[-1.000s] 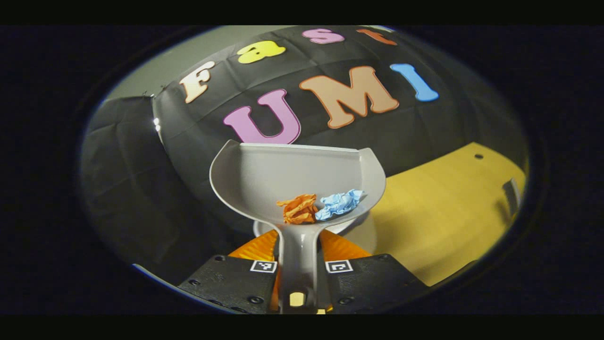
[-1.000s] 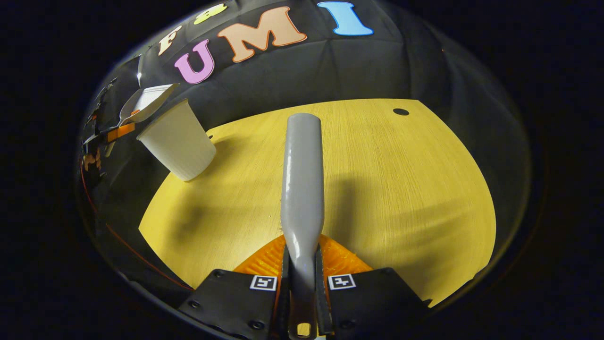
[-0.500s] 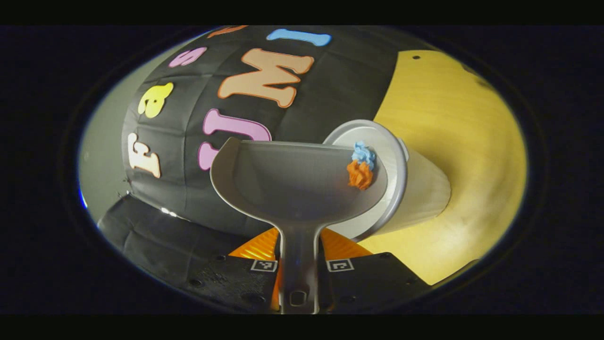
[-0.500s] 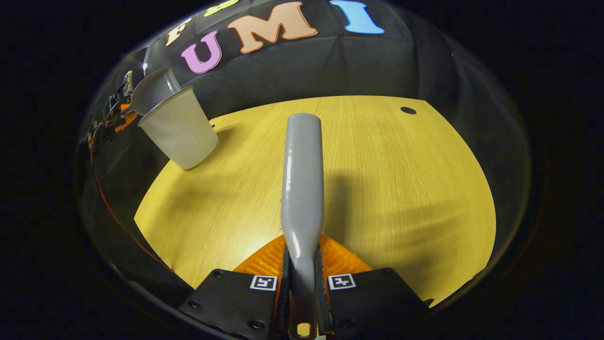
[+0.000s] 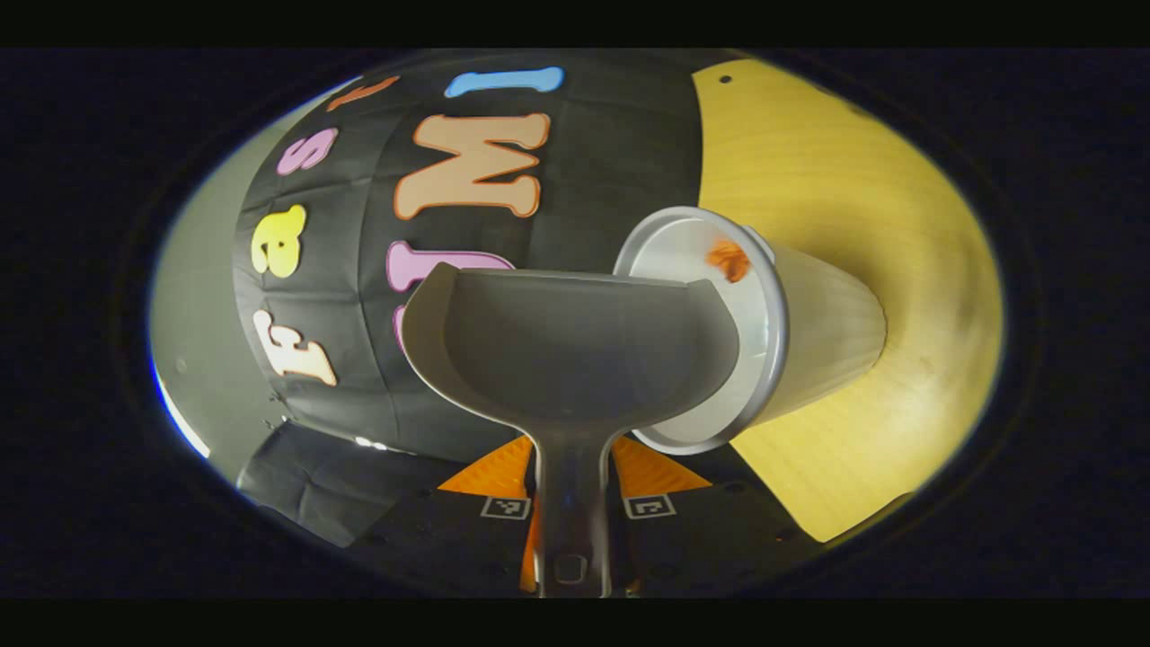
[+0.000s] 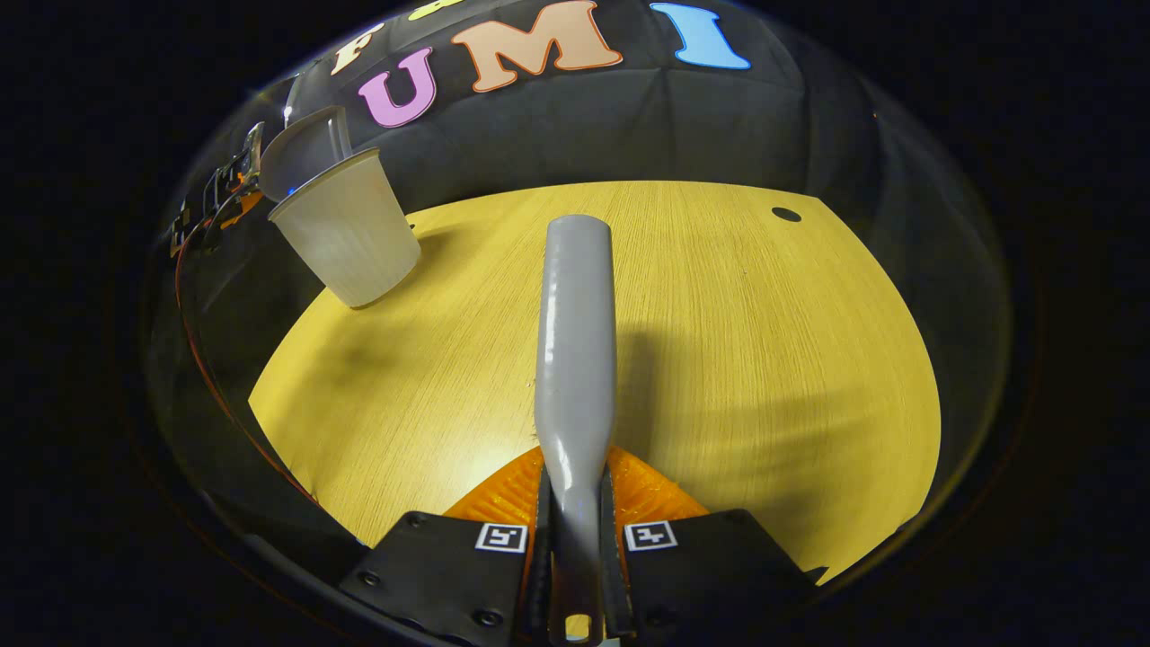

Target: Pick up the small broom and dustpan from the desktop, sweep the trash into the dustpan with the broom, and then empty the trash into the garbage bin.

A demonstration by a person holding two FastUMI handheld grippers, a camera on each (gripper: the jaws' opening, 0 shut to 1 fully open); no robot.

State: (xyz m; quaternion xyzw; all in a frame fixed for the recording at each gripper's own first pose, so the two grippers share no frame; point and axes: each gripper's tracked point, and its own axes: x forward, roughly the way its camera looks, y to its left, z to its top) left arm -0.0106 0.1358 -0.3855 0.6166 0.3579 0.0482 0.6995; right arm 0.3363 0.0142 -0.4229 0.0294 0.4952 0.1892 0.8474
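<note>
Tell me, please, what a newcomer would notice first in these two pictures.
In the left gripper view, the grey dustpan stands out first, tipped with its lip at the mouth of the white garbage bin, where a scrap of orange trash shows just inside. In the right gripper view, the grey broom handle runs up the middle over the yellow desktop.

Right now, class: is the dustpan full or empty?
Empty. In the left gripper view the dustpan shows bare grey inside, tipped over the garbage bin, where an orange scrap lies within the rim.
</note>
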